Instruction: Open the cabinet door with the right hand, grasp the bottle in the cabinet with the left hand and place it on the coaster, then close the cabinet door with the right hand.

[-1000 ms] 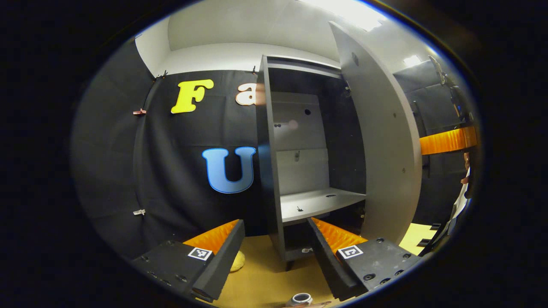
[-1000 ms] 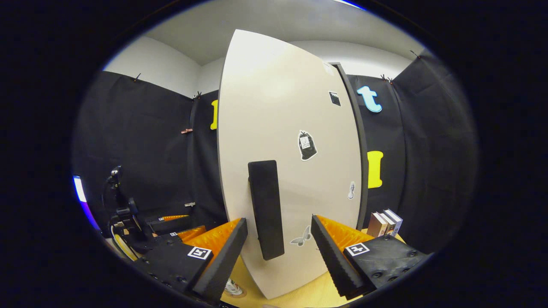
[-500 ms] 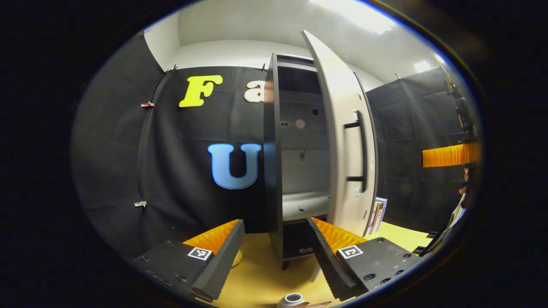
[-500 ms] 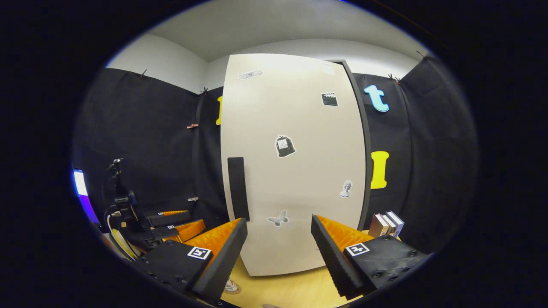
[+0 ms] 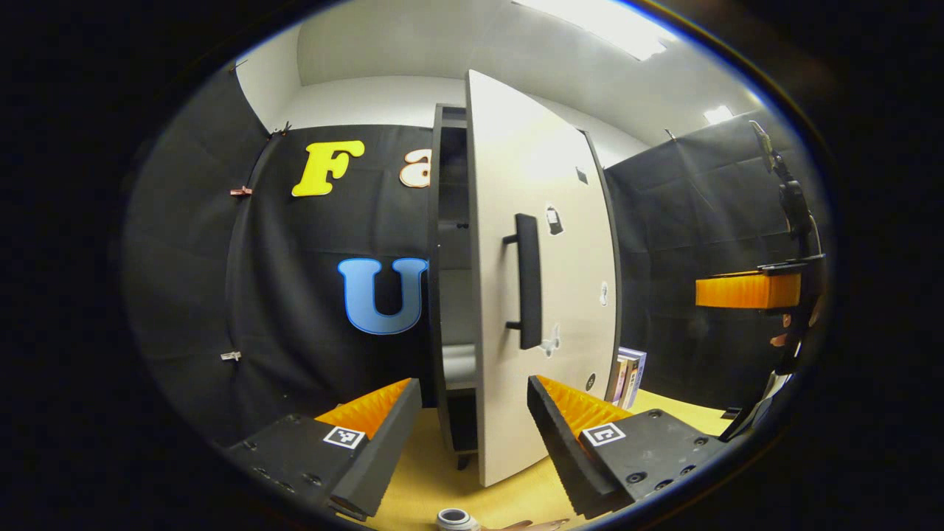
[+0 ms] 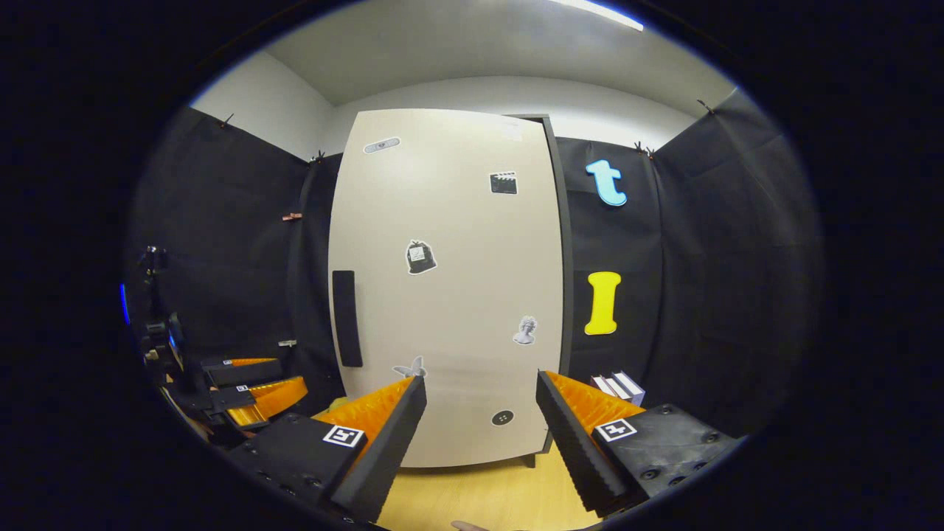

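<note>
Two sets of tongs noted, both spread wide and holding nothing. Left tongs held low over the tan wooden surface, aimed at the tall dark-framed cabinet. Pale flat cabinet door seen ajar in the left gripper view, a narrow gap showing at its left edge; long black bar handle upright on its front, small stickers beside it. Grey-capped bottle top visible at the near edge of the surface, just below the left tongs; coaster beneath it not discernible. Row of upright books standing on the surface to the right of the cabinet. Right tongs facing the door front squarely, apart from it, not touching the handle. Door appearing almost flush with the frame in the right gripper view. Left tongs also seen at far left of that view.
</note>
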`<act>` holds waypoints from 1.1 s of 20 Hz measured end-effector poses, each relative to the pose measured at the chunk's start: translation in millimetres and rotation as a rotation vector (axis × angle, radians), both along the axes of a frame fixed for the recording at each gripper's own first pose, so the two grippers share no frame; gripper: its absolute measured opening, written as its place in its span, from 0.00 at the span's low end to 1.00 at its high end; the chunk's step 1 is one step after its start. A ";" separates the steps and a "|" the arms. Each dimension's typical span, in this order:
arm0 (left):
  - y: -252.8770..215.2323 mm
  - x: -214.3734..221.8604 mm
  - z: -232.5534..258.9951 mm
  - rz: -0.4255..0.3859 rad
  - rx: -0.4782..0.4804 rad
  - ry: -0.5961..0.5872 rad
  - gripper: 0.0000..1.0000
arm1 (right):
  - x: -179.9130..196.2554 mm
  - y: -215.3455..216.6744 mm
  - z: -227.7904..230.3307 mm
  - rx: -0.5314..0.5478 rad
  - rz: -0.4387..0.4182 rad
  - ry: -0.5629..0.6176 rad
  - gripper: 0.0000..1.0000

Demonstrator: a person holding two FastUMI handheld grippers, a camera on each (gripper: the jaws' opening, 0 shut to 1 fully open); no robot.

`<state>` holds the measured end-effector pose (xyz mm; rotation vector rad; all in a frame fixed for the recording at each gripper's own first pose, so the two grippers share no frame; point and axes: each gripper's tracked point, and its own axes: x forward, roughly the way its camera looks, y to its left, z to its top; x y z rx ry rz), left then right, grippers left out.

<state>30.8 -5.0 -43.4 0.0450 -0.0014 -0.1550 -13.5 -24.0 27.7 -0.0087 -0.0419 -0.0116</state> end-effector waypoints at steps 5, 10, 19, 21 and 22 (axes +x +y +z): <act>-25.2 -3.5 10.0 -0.013 -0.025 -0.006 0.92 | -7.9 -6.5 4.4 -0.062 -0.018 -0.061 0.98; -42.0 -6.0 26.6 -0.014 -0.052 -0.032 0.92 | -19.1 -1.1 0.4 -0.043 -0.026 -0.072 0.96; -44.2 -21.7 32.4 0.026 -0.017 -0.021 0.91 | -20.1 -6.5 -9.2 -0.073 -0.013 -0.049 0.97; -39.0 -27.0 33.8 0.045 -0.017 -0.026 0.91 | -10.0 -6.7 -12.5 -0.078 0.016 -0.033 0.97; -36.2 -29.4 32.6 0.056 -0.020 -0.025 0.91 | -8.1 -2.7 -13.3 -0.072 0.033 -0.030 0.98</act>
